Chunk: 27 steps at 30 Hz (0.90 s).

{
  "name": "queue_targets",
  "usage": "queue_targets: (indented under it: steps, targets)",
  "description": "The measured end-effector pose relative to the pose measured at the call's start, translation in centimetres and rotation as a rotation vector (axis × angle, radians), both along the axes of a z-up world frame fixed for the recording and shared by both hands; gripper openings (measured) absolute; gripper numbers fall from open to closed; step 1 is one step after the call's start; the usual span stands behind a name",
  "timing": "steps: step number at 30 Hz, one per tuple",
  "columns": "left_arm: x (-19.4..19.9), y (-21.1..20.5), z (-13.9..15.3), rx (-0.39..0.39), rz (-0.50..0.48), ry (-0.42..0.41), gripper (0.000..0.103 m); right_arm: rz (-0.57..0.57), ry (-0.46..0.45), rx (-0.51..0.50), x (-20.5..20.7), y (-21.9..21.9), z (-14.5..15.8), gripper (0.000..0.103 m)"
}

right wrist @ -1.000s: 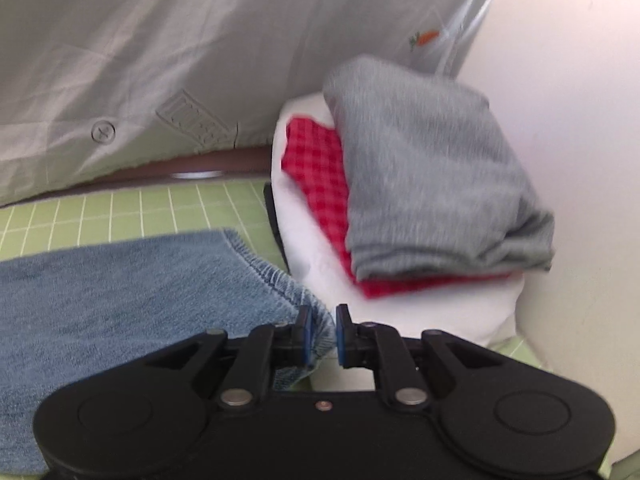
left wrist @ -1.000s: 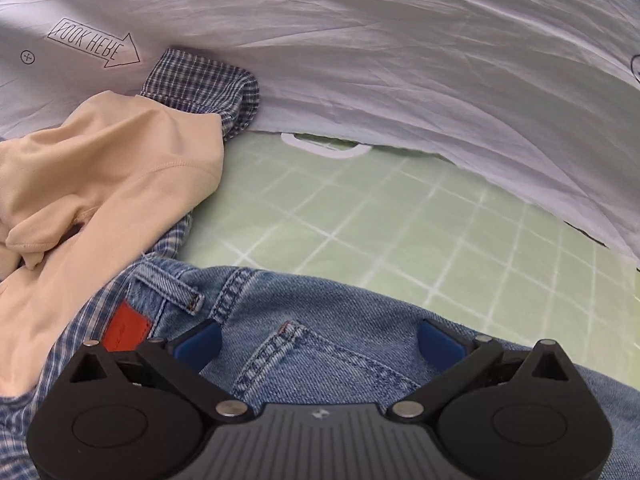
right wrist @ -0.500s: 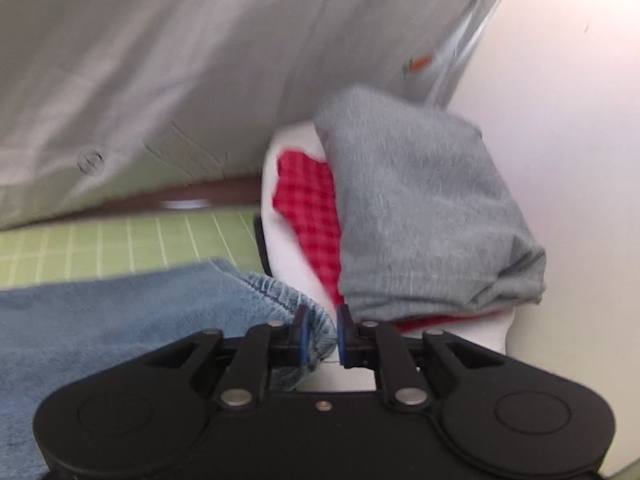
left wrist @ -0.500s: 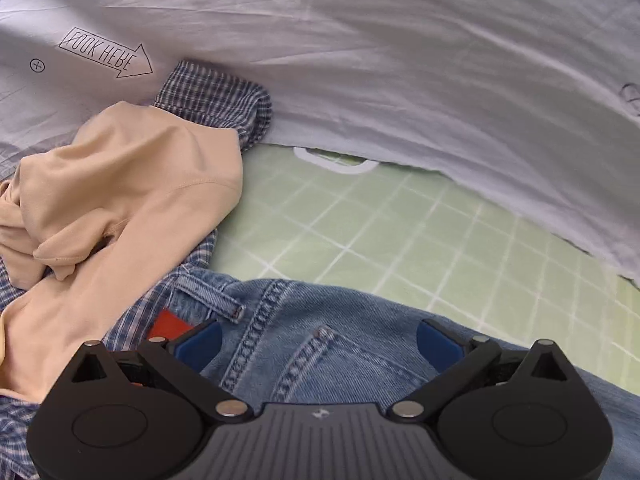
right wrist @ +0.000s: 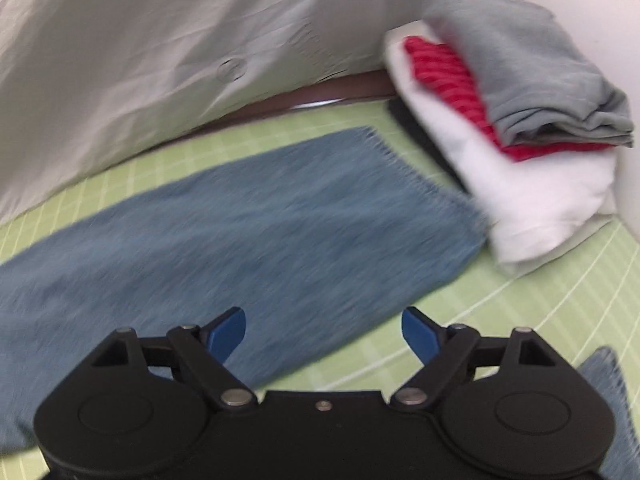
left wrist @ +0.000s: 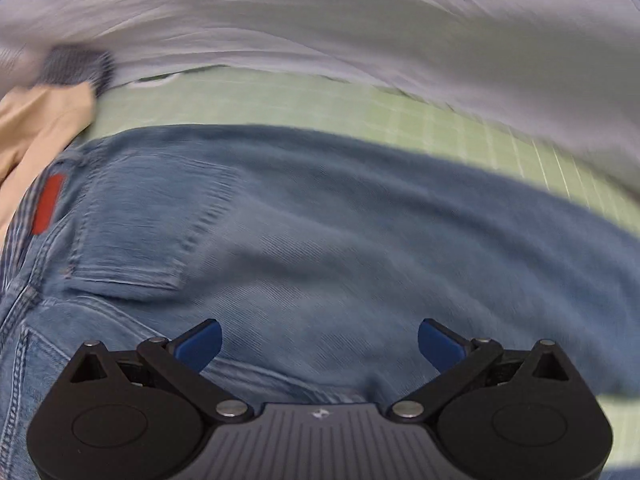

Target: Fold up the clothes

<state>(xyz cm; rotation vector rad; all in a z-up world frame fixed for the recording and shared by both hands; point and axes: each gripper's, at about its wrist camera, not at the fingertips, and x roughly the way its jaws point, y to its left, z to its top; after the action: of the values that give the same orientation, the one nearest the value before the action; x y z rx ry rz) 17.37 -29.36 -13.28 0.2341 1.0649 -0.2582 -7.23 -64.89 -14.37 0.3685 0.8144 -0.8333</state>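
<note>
Blue jeans (left wrist: 304,232) lie across a green grid mat (left wrist: 360,108). The left wrist view shows their seat, with a back pocket and a red label (left wrist: 48,204). My left gripper (left wrist: 319,342) is open and empty just above the seat. In the right wrist view a jeans leg (right wrist: 248,220) lies flat, its frayed hem near a stack of folded clothes. My right gripper (right wrist: 323,330) is open and empty above the leg's near edge. A second bit of denim (right wrist: 608,392) shows at the lower right.
A stack of folded clothes (right wrist: 520,92), grey on red on white, sits at the right by a pale wall. A wrinkled white sheet (right wrist: 160,40) hangs behind the mat. A beige garment (left wrist: 36,128) and a checked shirt (left wrist: 76,66) lie at the left.
My right gripper has opened, let go of the jeans hem and pulled back; the leg now lies flat. My left gripper has moved back over the jeans seat, still open.
</note>
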Motion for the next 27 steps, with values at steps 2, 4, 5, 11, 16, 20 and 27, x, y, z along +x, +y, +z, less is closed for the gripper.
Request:
queue_targets:
  steps: [2,4,5,11,16,20,27]
  targets:
    - [-1.4,-1.0,-0.9,0.102,-0.043,-0.016,0.102,0.035,-0.003,0.008,0.0,1.8,0.0,0.087]
    - [-2.2,-0.5,-1.3,0.126,-0.034,-0.016,0.103,0.069,-0.004,0.004,-0.4,3.3,0.2,0.089]
    - [-2.3,0.1,-1.3,0.119,-0.016,-0.006,0.103,0.087,0.006,0.000,-0.7,3.9,0.3,0.089]
    - [-4.4,2.2,-1.2,0.127,-0.039,-0.007,0.103,0.152,0.058,-0.004,-3.5,6.4,0.3,0.089]
    - [-5.1,3.1,-0.3,0.083,-0.009,0.007,0.103,0.153,0.037,0.047,-6.6,7.7,0.4,0.090]
    - [-7.1,4.5,1.4,0.014,0.008,-0.013,0.103,0.139,-0.014,0.067,-9.5,8.0,1.1,0.102]
    - [-12.7,6.0,1.5,-0.038,-0.001,0.028,0.103,0.116,-0.045,0.141,-14.3,8.0,0.2,0.103]
